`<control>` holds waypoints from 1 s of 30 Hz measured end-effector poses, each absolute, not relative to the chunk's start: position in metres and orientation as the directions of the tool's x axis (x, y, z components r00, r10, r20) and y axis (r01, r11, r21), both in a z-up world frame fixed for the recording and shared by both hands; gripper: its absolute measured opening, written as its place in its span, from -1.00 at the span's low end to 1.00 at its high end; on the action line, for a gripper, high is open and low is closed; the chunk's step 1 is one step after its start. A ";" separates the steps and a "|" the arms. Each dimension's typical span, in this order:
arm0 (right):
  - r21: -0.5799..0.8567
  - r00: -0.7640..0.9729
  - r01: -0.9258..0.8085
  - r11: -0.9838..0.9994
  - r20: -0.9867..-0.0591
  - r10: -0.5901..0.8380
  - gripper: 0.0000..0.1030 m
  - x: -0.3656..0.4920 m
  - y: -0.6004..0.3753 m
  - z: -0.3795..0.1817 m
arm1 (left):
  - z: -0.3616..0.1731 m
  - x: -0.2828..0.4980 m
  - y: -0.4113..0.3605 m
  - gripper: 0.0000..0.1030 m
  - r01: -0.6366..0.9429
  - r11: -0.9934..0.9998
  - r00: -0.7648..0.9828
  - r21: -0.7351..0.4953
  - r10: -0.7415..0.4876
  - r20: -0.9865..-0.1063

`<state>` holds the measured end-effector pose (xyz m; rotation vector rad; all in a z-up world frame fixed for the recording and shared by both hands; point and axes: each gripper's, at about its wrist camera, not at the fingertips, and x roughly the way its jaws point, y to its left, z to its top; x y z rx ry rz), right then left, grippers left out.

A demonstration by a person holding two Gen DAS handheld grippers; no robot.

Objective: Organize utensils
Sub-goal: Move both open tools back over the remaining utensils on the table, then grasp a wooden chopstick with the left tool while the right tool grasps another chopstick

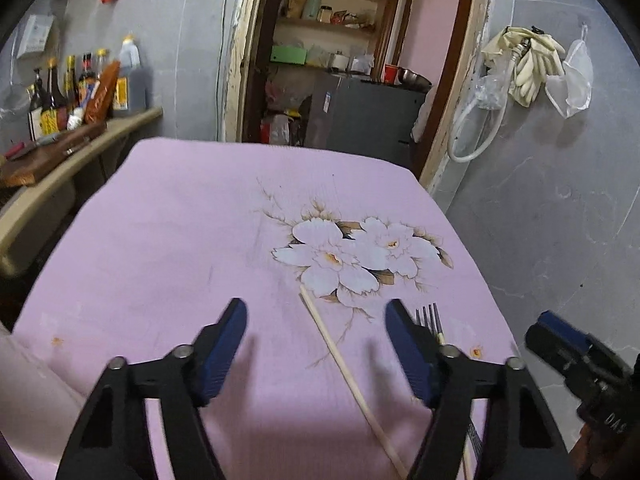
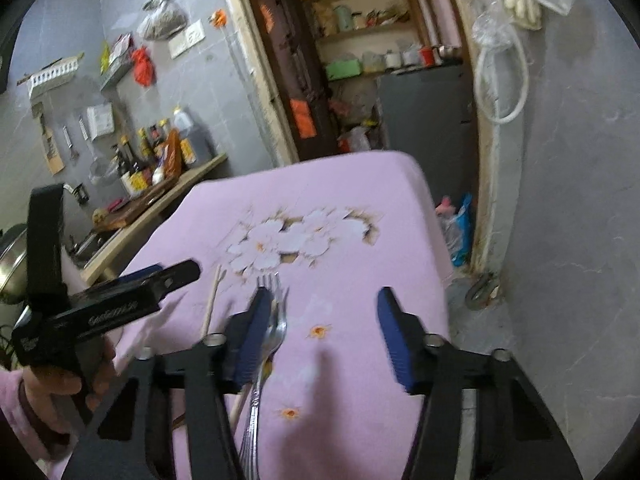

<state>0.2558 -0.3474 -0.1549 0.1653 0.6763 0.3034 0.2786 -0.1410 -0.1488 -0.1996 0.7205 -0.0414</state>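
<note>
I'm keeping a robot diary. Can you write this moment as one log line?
task: organize utensils | left gripper: open, over chopstick | right gripper: open, beside fork | both on cloth | nothing held

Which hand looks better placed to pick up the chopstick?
Left. The chopstick lies between the left gripper's open fingers; the right gripper sits over the fork instead.

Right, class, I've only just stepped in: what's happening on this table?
A person holds a black two-finger gripper with blue pads in each hand over a pink flowered tablecloth. The left gripper is open, straddling a pale wooden chopstick without touching it. The right gripper is open too, with a silver metal fork lying just beside its left pad. Neither utensil is gripped yet; both lie flat on the cloth.
</note>
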 end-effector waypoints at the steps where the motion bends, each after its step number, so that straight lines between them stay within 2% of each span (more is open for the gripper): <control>1: 0.248 0.726 -0.237 0.940 -0.597 0.340 -0.36 0.257 -0.344 -0.156 | -0.151 0.281 -0.141 0.01 -0.027 0.978 0.744 -0.205 -0.117 -0.658; 3: 0.252 0.696 -0.275 0.928 -0.614 0.373 -0.42 0.261 -0.336 -0.160 | -0.158 0.289 -0.141 -0.33 -0.021 0.974 0.715 -0.227 -0.144 -0.684; 6: 0.245 0.657 -0.320 0.915 -0.638 0.400 -0.58 0.265 -0.324 -0.166 | -0.165 0.295 -0.141 -0.51 -0.017 0.969 0.692 -0.248 -0.168 -0.702; 17: 0.239 0.591 -0.346 0.907 -0.695 0.409 -0.59 0.277 -0.298 -0.180 | -0.175 0.306 -0.144 -0.61 -0.014 0.964 0.654 -0.265 -0.191 -0.732; 23: 0.223 0.555 -0.329 0.917 -0.740 0.379 -0.75 0.282 -0.292 -0.188 | -0.177 0.311 -0.145 -0.61 -0.012 0.964 0.650 -0.265 -0.193 -0.735; 28: 0.239 0.559 -0.322 0.916 -0.733 0.388 -0.92 0.280 -0.294 -0.187 | -0.175 0.317 -0.150 -0.62 0.011 0.976 0.628 -0.219 -0.177 -0.758; 30: 0.255 0.562 -0.318 0.913 -0.725 0.398 -0.92 0.279 -0.297 -0.186 | -0.175 0.320 -0.149 -0.69 0.014 0.976 0.618 -0.218 -0.180 -0.765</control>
